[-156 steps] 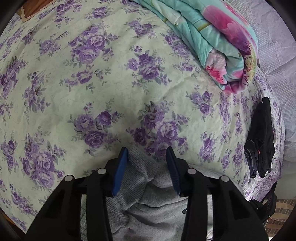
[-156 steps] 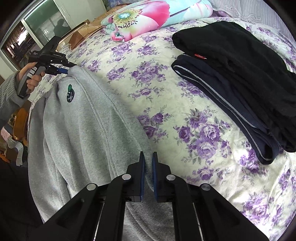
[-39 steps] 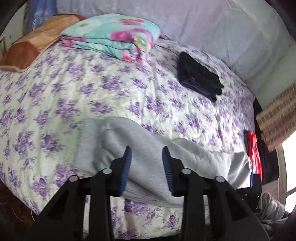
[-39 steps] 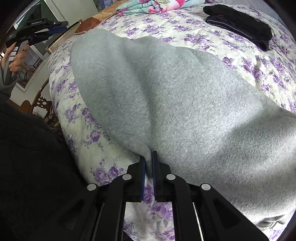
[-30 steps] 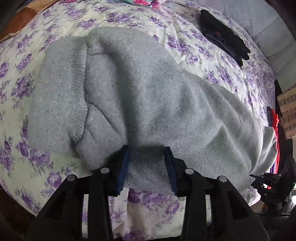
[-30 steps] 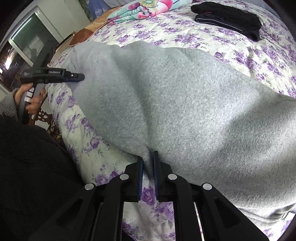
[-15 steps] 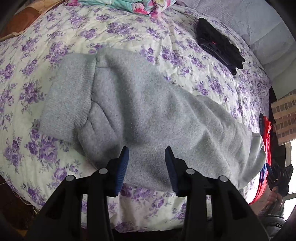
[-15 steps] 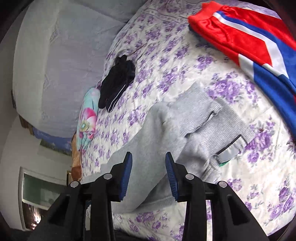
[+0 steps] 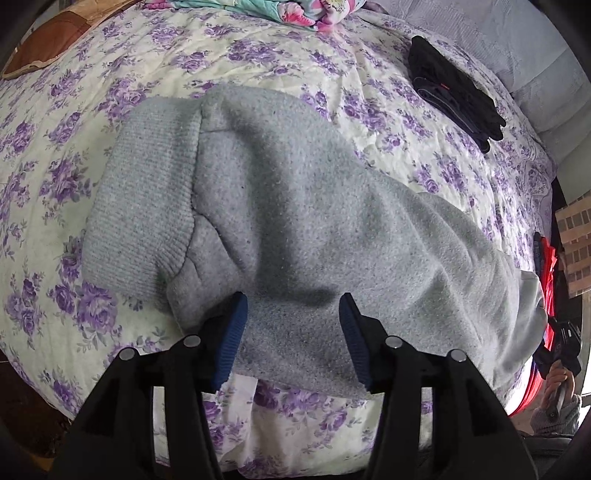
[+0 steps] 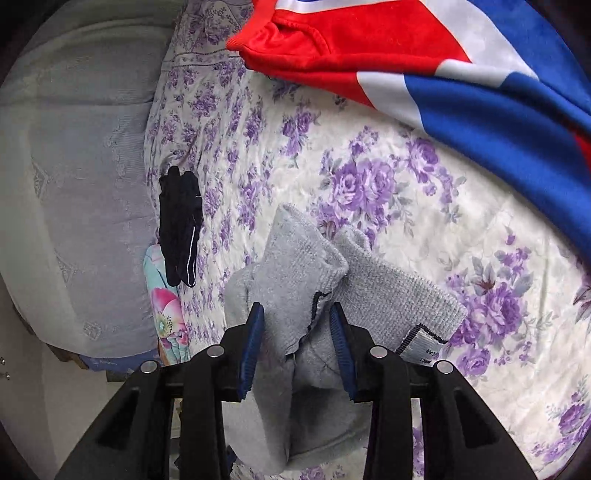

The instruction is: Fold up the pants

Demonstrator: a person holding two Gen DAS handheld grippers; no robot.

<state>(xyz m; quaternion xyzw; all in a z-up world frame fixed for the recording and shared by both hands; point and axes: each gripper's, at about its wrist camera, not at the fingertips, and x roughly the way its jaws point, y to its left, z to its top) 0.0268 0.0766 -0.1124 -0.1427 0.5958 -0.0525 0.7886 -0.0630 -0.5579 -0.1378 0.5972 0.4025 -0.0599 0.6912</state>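
Change: pants (image 9: pixel 295 229) now lie flat on the bed (image 9: pixel 258 62); a second ago both tongs gripped them, the right clamped on the near edge, and now both have let go.
Pants: grey sweatpants, laid along the near edge of the bed, folded lengthwise by the look of it.
Long axis: across the left view, ribbed band (image 9: pixel 144 206) at left, far end toward the right hand (image 9: pixel 557 384).
Left gripper (image 9: pixel 291 339): jaws opening, nothing pinched; cloth lies under and between the pads, near hem just ahead of them.
Right gripper (image 10: pixel 295 343): released, jaws apart; ribbed cuffs (image 10: pixel 391 291) sit between and just beyond the pads, untouched as far as shows.
Nearer hand: left to the band end, right to the cuff end.
Next move, judged: cuffs go over toward the band, along the long axis; right gripper is best placed.
Risk, judged: one cuff lies skewed over the other, so a pinch may catch one layer only.
Also on bed: dark folded clothes (image 9: pixel 454 88), floral quilt (image 9: pixel 258 7), red-white-blue garment (image 10: pixel 424 55).
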